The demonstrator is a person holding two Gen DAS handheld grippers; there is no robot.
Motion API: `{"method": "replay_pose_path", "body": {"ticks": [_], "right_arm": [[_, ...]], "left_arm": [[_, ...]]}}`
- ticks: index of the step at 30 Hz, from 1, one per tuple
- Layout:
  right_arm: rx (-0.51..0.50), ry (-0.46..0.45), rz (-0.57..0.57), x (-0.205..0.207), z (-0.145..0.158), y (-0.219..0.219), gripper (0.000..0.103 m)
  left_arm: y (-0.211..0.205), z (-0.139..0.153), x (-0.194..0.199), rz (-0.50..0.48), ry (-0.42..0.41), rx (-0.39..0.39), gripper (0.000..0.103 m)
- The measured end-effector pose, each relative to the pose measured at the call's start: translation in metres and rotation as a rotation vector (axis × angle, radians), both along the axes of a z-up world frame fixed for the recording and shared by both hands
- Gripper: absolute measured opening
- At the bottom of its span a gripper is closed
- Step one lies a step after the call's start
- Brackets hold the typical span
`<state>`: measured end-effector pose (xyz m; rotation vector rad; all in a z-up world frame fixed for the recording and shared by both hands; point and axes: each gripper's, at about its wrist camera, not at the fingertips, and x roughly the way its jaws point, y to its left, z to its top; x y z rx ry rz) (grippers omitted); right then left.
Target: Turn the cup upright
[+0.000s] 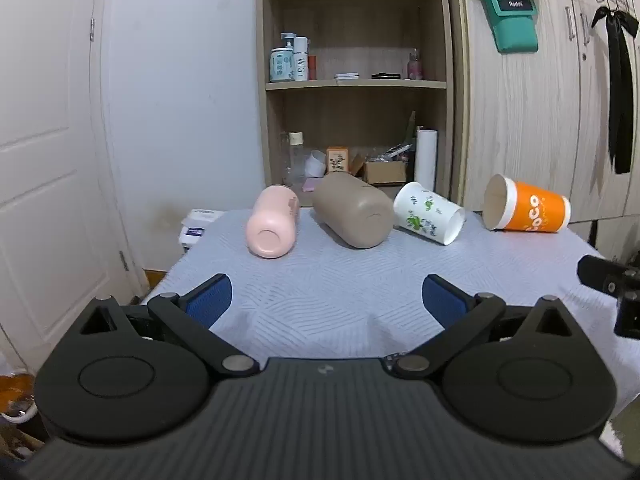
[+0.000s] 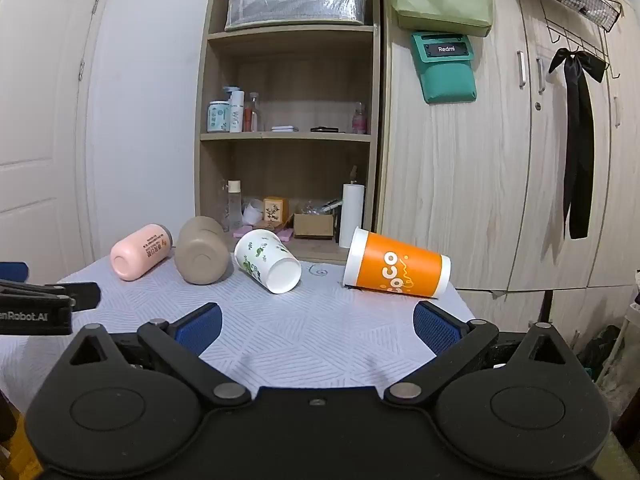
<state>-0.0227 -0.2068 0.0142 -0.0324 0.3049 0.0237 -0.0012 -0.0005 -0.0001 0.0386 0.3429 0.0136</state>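
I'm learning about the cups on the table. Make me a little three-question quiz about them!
1. True or false: the orange cup stands upright.
2. How many cups lie on the table?
3. Which cup is farthest left? A) pink cup B) tan cup C) white leafy cup

Key:
1. False; it lies on its side.
2. Four.
3. A. Both the left claw and the right claw are open, holding nothing.

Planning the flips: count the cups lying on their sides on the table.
4, in a row: pink cup leftmost, tan cup, white leaf-print cup, orange cup rightmost. None seems hidden.
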Motion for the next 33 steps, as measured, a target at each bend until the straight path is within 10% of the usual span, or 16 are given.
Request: {"method": "replay_pose_path", "body": {"ticks": [33], "right_arm": [[-0.015,-0.001,-0.004,0.001,0.000,0.003,0.103]], "left_arm": [[0.014,0.003,-0.005,0.040,-0.024,0.005,0.103]]}}
